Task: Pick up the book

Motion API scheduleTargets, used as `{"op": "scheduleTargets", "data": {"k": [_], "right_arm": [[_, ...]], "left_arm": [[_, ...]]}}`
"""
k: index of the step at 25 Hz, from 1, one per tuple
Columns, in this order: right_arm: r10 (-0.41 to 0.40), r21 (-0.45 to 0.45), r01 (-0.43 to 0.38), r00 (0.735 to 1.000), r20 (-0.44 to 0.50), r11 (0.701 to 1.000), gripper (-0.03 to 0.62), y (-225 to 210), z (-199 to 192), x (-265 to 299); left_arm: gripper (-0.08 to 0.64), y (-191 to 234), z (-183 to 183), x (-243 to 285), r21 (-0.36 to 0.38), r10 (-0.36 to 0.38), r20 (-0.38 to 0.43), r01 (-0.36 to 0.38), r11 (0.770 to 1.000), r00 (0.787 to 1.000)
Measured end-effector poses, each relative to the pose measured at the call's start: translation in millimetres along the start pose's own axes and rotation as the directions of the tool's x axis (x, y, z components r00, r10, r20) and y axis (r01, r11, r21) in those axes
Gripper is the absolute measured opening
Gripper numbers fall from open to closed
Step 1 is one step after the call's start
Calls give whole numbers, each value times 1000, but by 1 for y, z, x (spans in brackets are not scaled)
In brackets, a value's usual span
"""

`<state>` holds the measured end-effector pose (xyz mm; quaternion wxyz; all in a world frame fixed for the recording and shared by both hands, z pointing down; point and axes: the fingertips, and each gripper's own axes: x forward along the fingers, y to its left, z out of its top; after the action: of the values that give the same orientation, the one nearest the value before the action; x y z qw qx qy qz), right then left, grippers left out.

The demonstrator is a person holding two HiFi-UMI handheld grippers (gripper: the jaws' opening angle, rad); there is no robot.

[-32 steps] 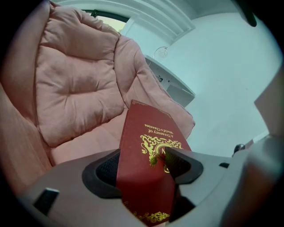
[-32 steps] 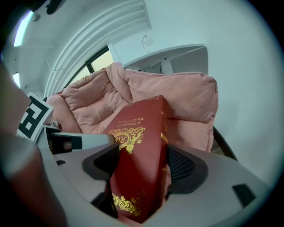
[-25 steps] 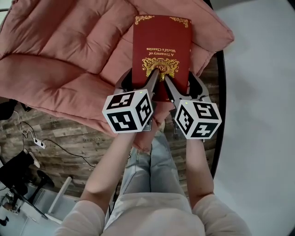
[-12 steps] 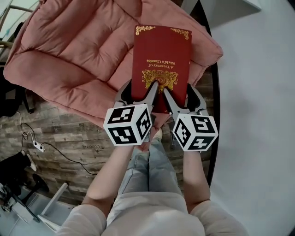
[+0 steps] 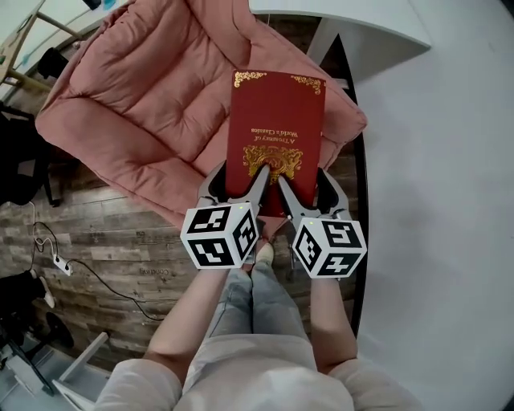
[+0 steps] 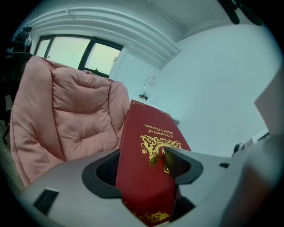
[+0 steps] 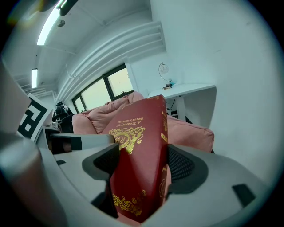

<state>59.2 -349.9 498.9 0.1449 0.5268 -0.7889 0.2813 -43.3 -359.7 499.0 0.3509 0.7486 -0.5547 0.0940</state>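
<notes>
Two grippers held one red book [image 5: 277,112] at the centre of the head view, with its gilt title facing away from the person. The left gripper [image 5: 238,178] had its fingers clenched on the lower left part of the book, one finger pressed on the gilt cover emblem and the other behind the cover. The right gripper [image 5: 309,185] grasped the lower right part in the same manner. A pink padded chair [image 5: 152,104] filled the upper left of the frame behind the book. A white table [image 5: 353,24] stood at the upper right, and wood floor [image 5: 104,241] showed at lower left.
</notes>
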Motion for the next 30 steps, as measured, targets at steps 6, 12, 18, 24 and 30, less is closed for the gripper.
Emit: {"op": "scheduleTargets", "data": {"k": [6, 12, 18, 24, 30], "right_arm": [[11, -37, -10, 1000, 29, 999, 334, 20, 26, -22], [34, -42, -32, 998, 50, 999, 336, 41, 65, -47], [45, -44, -42, 996, 75, 998, 335, 54, 89, -71], [64, -57, -58, 993, 104, 997, 336, 73, 112, -88], [76, -101, -61, 986, 149, 993, 336, 92, 131, -96]], "left_arm": [[298, -10, 23, -30, -18, 11, 43, -10, 1000, 999], [298, -26, 61, -62, -3, 7, 76, -7, 1000, 997], [296, -42, 83, -88, 23, -5, 108, 3, 1000, 994], [296, -49, 107, -114, 27, -8, 155, 4, 1000, 988], [296, -48, 127, -132, 20, -16, 213, 12, 1000, 977]]}}
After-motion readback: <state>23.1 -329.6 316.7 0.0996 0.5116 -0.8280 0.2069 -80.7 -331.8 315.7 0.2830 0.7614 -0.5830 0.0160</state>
